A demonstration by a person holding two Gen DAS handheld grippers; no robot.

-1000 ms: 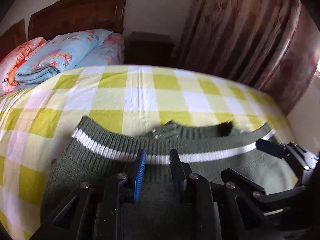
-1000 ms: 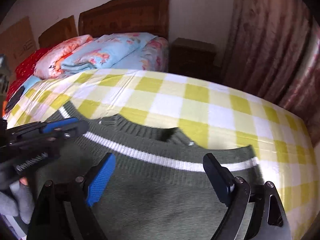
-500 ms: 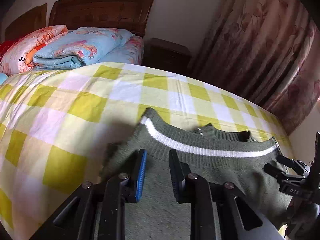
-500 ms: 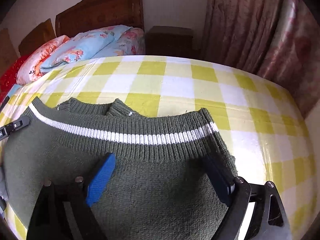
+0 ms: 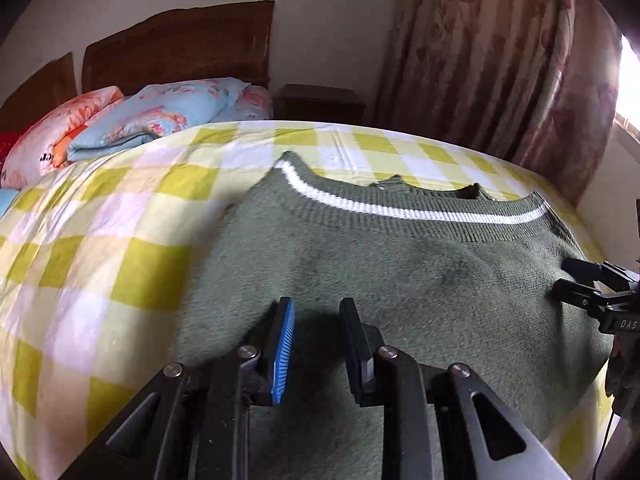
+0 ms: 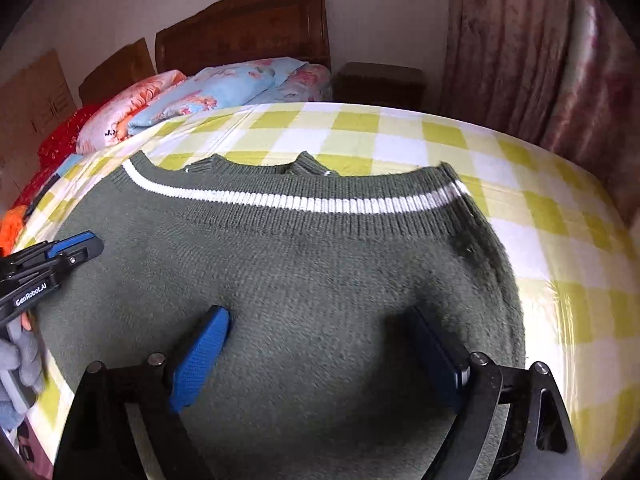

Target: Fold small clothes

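Sweater (image 6: 288,280) lies folded on the checked bed (image 6: 540,216), hem over neckline. Left tongs (image 5: 316,344) stand narrowly parted, right tongs (image 6: 320,356) spread wide, both empty; next, likely grip a side for another fold.

Fuzzy ribbed-knit sweater (image 6: 304,280) on matt checked cotton sheet (image 6: 400,140); glossy carved wooden headboard (image 6: 248,28) behind.

A home bedroom: bed (image 6: 520,168), pillows (image 6: 224,88), curtains (image 6: 540,48).

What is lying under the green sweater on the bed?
The green sweater lies on a yellow-and-white checked bedsheet. Ribbed knit parts stick out from under its striped edge; what else it covers cannot be seen.
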